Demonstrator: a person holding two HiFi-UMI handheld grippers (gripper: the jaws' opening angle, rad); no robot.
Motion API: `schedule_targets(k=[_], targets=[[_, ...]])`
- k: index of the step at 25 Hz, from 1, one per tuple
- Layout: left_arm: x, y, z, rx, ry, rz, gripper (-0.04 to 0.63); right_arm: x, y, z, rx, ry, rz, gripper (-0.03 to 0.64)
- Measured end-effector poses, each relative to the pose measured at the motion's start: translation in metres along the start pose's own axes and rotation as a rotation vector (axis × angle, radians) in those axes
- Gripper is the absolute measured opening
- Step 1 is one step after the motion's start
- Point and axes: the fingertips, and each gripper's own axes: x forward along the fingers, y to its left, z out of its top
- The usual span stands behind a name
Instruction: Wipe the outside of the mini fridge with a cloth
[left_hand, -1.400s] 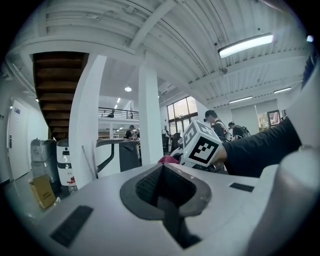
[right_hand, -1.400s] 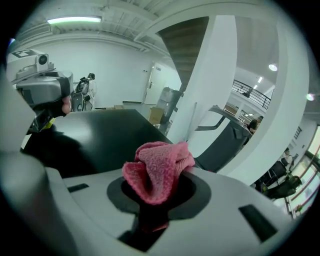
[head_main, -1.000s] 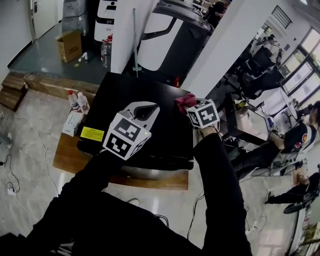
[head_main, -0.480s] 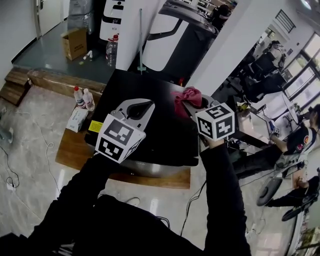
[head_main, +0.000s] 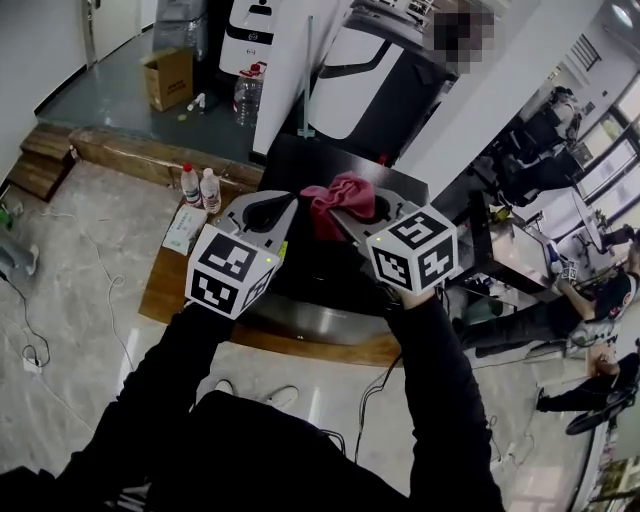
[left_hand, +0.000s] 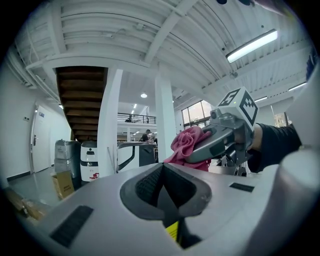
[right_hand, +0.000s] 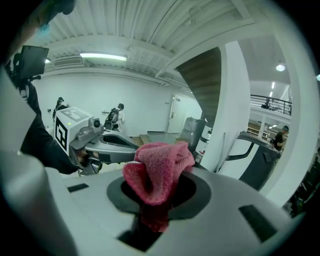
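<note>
While the right gripper (head_main: 350, 212) pinches a crumpled pink cloth (head_main: 335, 193), the left gripper (head_main: 262, 212) has its jaws pressed together. A glossy black mini fridge (head_main: 322, 272) sits below both.

**Fridge mostly covered**

In the head view the black mini fridge (head_main: 320, 275) shows little beyond its top, partly covered by the left claw (head_main: 268, 212) and right claw (head_main: 342, 208). The lower end of the crumpled pink cloth (right_hand: 160, 170) vanishes between the right claw's jaws. Print on two small white bottles (head_main: 200, 186) is too small to read.

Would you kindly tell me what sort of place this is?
Probably an open-plan office or lab hall: desks with a seated person, a staircase beside a mezzanine railing, and a white machine.
</note>
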Motion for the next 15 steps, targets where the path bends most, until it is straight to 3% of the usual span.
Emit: schedule_targets(k=[9, 12, 15], targets=[[-0.051, 0.051, -0.041, -0.036, 0.054, 0.012, 0.006, 0.081, 0.074, -0.001, 0.071, 0.080, 0.090, 0.091], [-0.061, 0.062, -0.050, -0.060, 0.056, -0.005, 0.006, 0.100, 0.078, -0.012, 0.052, 0.156, 0.057, 0.091], [-0.064, 0.062, -0.052, -0.072, 0.046, -0.037, 0.006, 0.113, 0.073, -0.029, -0.034, 0.259, -0.013, 0.091]])
